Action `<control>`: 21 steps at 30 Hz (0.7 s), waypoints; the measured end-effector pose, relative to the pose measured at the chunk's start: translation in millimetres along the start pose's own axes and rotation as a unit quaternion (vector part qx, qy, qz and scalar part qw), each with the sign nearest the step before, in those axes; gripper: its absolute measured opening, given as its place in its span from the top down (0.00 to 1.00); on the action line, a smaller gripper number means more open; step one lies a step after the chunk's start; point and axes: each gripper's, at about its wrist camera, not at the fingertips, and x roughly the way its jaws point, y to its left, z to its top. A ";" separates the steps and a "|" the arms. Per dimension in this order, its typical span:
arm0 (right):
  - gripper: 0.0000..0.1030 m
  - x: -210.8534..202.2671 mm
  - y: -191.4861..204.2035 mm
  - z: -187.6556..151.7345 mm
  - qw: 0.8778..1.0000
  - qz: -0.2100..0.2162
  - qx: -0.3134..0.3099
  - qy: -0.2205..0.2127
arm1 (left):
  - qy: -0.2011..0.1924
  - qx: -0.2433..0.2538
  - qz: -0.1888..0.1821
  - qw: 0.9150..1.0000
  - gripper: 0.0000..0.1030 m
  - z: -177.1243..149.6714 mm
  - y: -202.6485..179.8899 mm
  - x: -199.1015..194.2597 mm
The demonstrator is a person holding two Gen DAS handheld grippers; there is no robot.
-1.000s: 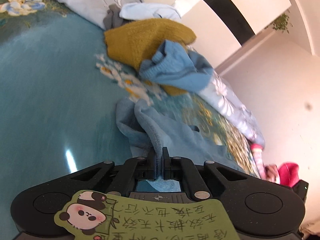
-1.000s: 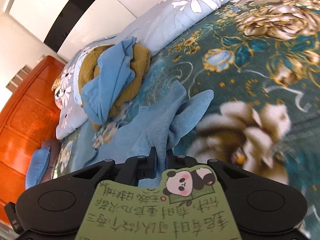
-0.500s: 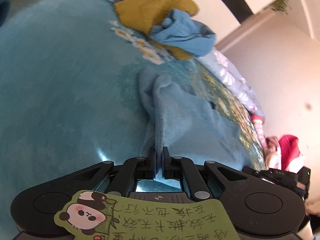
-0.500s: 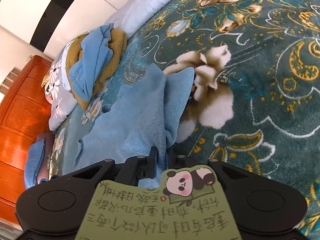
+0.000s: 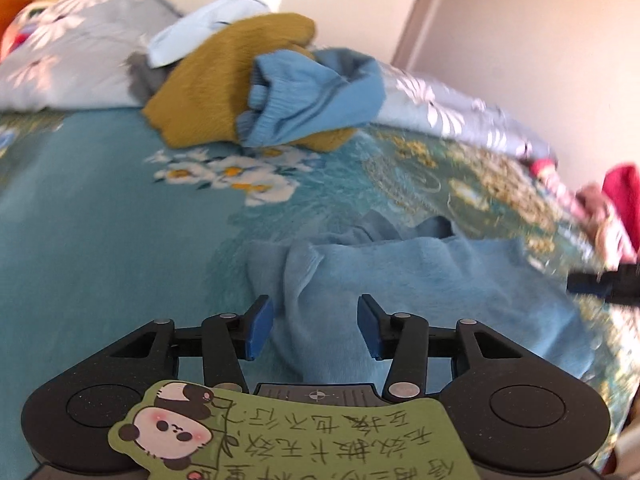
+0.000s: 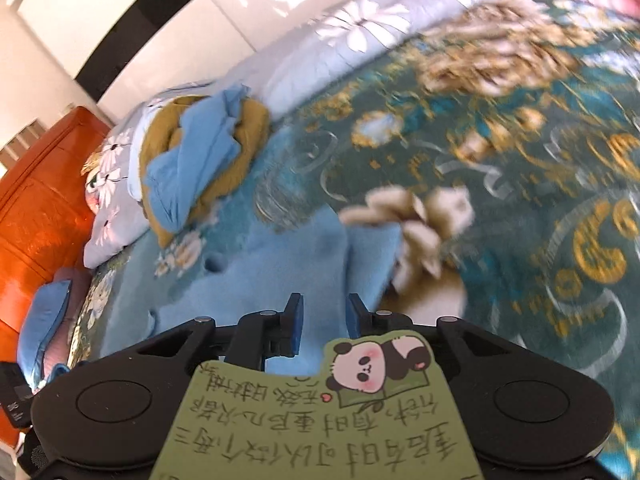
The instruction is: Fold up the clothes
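A light blue fleece garment (image 5: pixel 420 280) lies spread on the floral bed (image 5: pixel 80 220), directly ahead of both claws. The left claw (image 5: pixel 316 326) and right claw (image 6: pixel 323 318) are each opening, cloth between the jaws but unpinched; the garment stretches away between them toward the unfolded pile (image 5: pixel 240 80).

Two grippers (image 5: pixel 315 328) (image 6: pixel 323 322), one flat blue garment (image 5: pixel 420 280), perhaps four piled garments (image 5: pixel 256 80)
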 end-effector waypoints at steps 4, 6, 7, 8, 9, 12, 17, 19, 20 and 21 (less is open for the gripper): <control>0.67 24.4 7.5 15.3 0.999 -0.010 -0.037 0.007 | 0.013 0.043 0.009 0.999 0.58 3.1 -7.8 21.9; 0.67 35.2 8.1 19.0 0.999 -0.016 -0.045 0.016 | 0.014 0.048 0.021 0.999 0.58 3.1 -6.8 29.6; 0.67 40.5 7.0 21.2 0.999 -0.016 -0.046 0.020 | 0.012 0.047 0.028 0.998 0.58 3.3 -5.0 32.3; 0.67 44.9 6.2 22.8 0.998 -0.015 -0.047 0.023 | 0.008 0.040 0.034 0.999 0.58 3.6 -1.7 33.9; 0.67 48.4 5.6 24.0 0.998 -0.015 -0.049 0.025 | 0.004 0.031 0.037 0.999 0.58 3.7 3.1 34.5; 0.66 55.6 3.6 27.6 0.998 -0.013 -0.054 0.027 | -0.005 0.003 0.046 0.999 0.59 3.1 15.6 35.6; 0.66 65.2 0.0 30.4 0.998 -0.009 -0.059 0.031 | -0.029 -0.017 0.045 0.998 0.65 1.9 19.9 30.9; 0.66 68.0 -2.5 31.7 0.998 -0.003 -0.052 0.031 | -0.035 -0.032 0.039 0.998 0.69 4.5 23.7 31.1; 0.66 69.0 -3.0 32.1 0.998 -0.001 -0.049 0.031 | -0.034 -0.034 0.038 0.998 0.71 4.7 23.8 32.2; 0.66 70.0 -3.1 32.5 0.998 0.002 -0.047 0.032 | -0.033 -0.035 0.038 0.998 0.71 4.7 23.7 33.3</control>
